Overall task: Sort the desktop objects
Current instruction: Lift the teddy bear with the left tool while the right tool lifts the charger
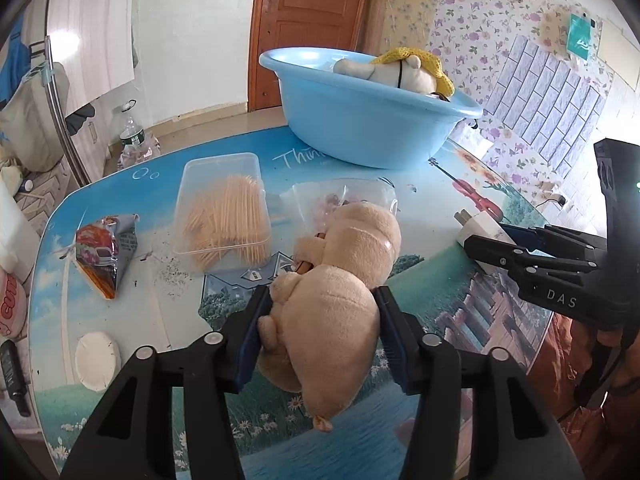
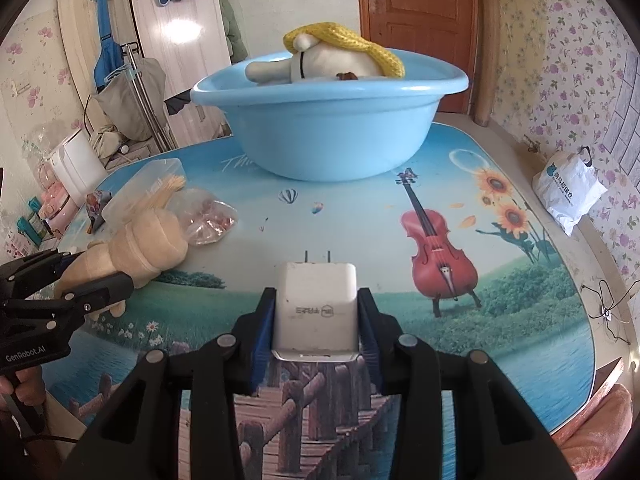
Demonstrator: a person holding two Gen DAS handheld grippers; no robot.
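Left tool (image 1: pixel 322 336) clamps the plush (image 1: pixel 332 312) low over the surface (image 1: pixel 168 320); right tool (image 2: pixel 316 332) grips the charger (image 2: pixel 316 308). Basin (image 2: pixel 328 136) sits ahead. Lift both clear of the rim, release inside, plush first.

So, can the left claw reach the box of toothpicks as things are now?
Probably not yet: the left claw is shut on the beige plush toy, so it is occupied. The toothpick box itself lies open, with nothing on it.
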